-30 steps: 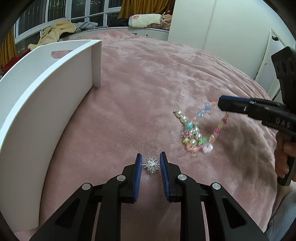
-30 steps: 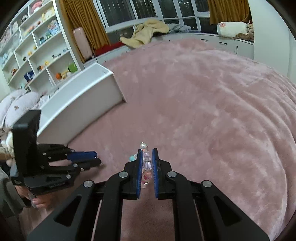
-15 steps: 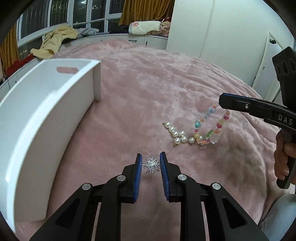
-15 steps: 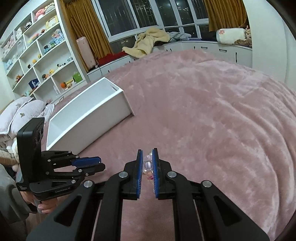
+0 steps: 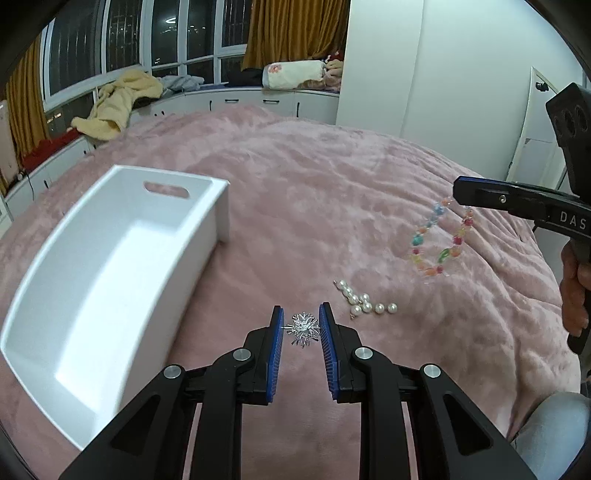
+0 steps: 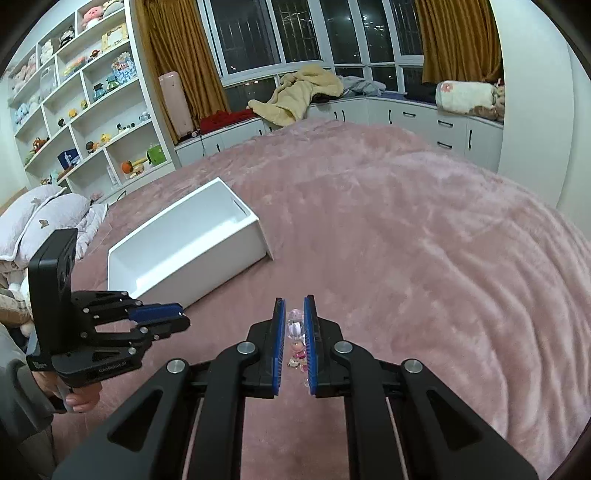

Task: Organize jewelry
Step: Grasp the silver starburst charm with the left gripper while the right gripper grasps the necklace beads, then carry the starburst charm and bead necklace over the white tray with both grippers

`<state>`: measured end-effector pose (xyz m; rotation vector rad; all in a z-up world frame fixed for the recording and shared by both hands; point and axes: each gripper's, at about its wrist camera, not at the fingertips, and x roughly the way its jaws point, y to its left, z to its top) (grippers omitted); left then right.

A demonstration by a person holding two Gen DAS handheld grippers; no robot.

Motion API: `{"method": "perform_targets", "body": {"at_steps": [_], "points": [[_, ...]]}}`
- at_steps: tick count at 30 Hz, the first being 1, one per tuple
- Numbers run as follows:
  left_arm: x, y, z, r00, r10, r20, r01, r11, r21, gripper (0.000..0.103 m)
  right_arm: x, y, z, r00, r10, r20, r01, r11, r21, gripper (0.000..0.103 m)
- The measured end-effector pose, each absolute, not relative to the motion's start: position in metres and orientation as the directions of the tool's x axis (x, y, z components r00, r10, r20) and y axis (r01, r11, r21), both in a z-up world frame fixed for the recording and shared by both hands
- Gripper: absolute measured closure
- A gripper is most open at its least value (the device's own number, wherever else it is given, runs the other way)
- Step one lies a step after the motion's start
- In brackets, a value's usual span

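Right gripper [image 6: 295, 332] fingers hide most of the beaded bracelet [image 6: 294, 328].

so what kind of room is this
Most likely a bedroom at night. The jewelry work happens on a bed with a pink plush blanket, pillows lie at its left, and a white shelf unit holds plush toys and figurines beside dark, curtained windows.

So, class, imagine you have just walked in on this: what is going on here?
A person is sorting jewelry on a pink bedspread, with tongs in each hand. The left tongs grip a spiky silver brooch. The right tongs hold a colourful bead bracelet, which dangles above the bed. A pearl strand lies on the bedspread. The white tray beside them looks empty.
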<state>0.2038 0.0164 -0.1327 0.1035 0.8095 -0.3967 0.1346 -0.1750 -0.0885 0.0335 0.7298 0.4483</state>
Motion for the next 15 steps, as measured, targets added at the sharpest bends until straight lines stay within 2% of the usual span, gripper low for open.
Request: {"method": "perform_targets", "body": {"at_steps": [15], "points": [[0.215, 0.073, -0.076, 0.661, -0.230, -0.715, 0.310, 0.950, -0.019, 0.078, 0.154, -0.136, -0.047, 0.662, 0.363, -0.656, -0.415, 0.906, 0.082, 0.092]]}}
